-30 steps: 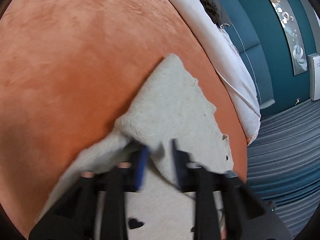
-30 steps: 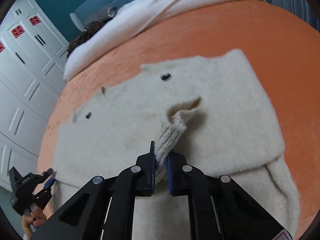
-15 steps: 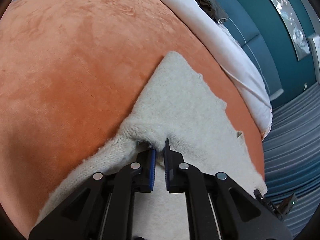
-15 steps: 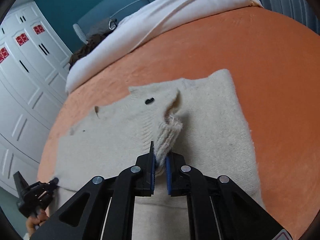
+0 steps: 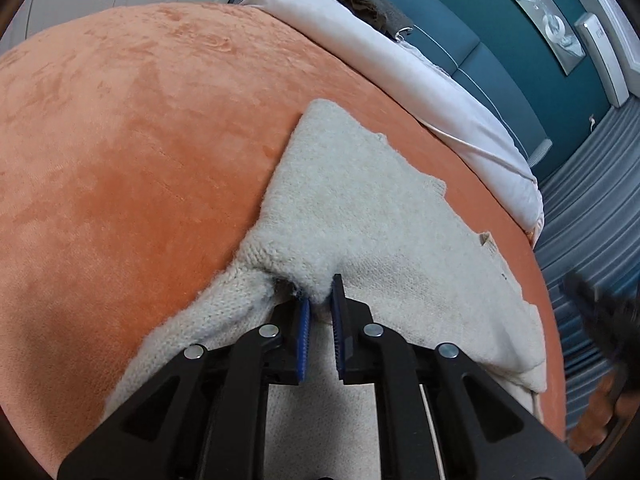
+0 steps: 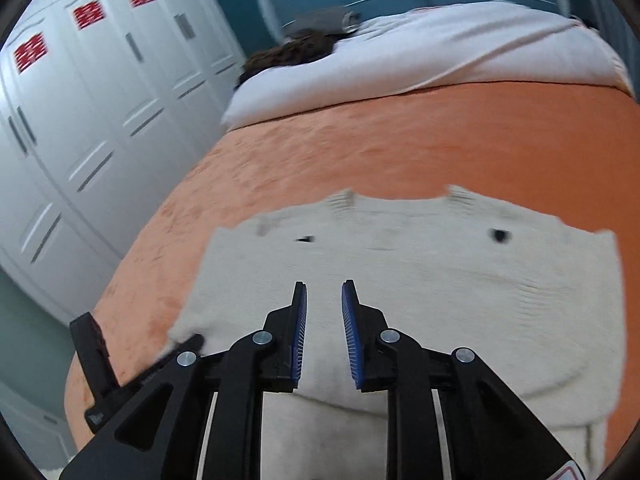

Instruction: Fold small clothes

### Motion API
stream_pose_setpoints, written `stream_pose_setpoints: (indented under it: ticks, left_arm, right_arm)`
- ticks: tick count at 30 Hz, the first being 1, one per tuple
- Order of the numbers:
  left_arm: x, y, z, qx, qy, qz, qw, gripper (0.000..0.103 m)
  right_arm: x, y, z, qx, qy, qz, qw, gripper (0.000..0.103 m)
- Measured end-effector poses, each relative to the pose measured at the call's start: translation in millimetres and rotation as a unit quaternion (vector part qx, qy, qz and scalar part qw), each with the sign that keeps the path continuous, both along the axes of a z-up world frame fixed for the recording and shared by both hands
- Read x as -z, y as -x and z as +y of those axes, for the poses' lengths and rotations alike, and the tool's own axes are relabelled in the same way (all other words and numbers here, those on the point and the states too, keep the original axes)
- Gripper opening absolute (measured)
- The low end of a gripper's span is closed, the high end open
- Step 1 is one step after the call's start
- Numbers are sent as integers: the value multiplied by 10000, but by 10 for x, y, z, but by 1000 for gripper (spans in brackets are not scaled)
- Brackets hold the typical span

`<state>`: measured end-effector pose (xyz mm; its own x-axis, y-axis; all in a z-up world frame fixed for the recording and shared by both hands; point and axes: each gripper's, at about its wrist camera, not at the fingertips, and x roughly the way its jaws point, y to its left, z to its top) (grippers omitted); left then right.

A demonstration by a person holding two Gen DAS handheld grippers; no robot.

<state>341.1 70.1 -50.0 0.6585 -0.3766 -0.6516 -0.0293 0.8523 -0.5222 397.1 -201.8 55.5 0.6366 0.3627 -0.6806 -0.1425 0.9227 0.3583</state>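
Observation:
A small cream knitted sweater [image 5: 360,208] lies folded on the orange bedspread [image 5: 120,160]. My left gripper [image 5: 320,292] is shut on a pinch of the sweater's knit at its left edge. In the right wrist view the sweater [image 6: 440,272] lies flat, with small dark marks on it. My right gripper [image 6: 324,292] is open and empty just above the sweater's near part. The left gripper [image 6: 184,344] shows at the sweater's left corner in that view.
A white duvet [image 6: 400,60] and dark clothing [image 6: 288,50] lie at the head of the bed. White wardrobe doors [image 6: 80,120] stand to the left. A teal headboard [image 5: 500,60] and striped grey floor [image 5: 592,200] are on the right.
My right gripper has let go of the ribbed sweater fold, opened and pulled back; the fold now lies flat. My left gripper closed on the sweater's edge and keeps hold.

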Motion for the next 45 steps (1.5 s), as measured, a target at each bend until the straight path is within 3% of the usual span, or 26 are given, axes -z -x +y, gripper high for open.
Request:
stream_pose_setpoints:
  ticks: [4,10,18,22,24,27,30,32,34,35,40,45]
  left_arm:
    - [5,11,-19,16,-74,-66,9999,11]
    - [28,14,-39,29,-77,-136,9999,11]
    - [49,12,-59,18,-123,-192,9997,11]
    - [45,12,-70,22,-176,-190,9997,11]
    - [44,16,-85,22,-227,-184,9996,11]
    - [23,6,-103,47,-301,-156,9994,11]
    - [-89,48,-46,162,-272,59,9995,26]
    - [-232,251,10,277,-563,164,9979,55]
    - [-359,571,115,249,-1010,235,9943,82]
    - [-405,767,191,255,-1185,257,9923,88]
    - [-307,1510,500,256,-1776,1107,9775,90]
    - [-286,1997,470,183,-2007,1300,9708,90]
  right_arm:
    - [221,-701,801,-804,247,481,9953,19]
    - [711,-1322,1378,-742,857,1008,9884,16]
    - [898,-1722,1511,-364,1305,893,9868,16]
    - [728,-1559,1412,-305,1005,597,9927,17]
    - [785,-1455,1317,-368,1197,730,9894,22]
    - [573,-1013,940,-102,1005,727,9922,29]
    - [189,-208,340,278,740,285,9965,38]
    - [15,527,-230,759,727,153,9943,54]
    - [-6,1254,-787,1238,653,301,9897,57]
    - [28,1626,-1051,1556,675,460,9844,59]
    - [394,3259,-1839,2641,488,1353,9537,60]
    - [625,3817,-1759,2661,-161,1520,9517,60]
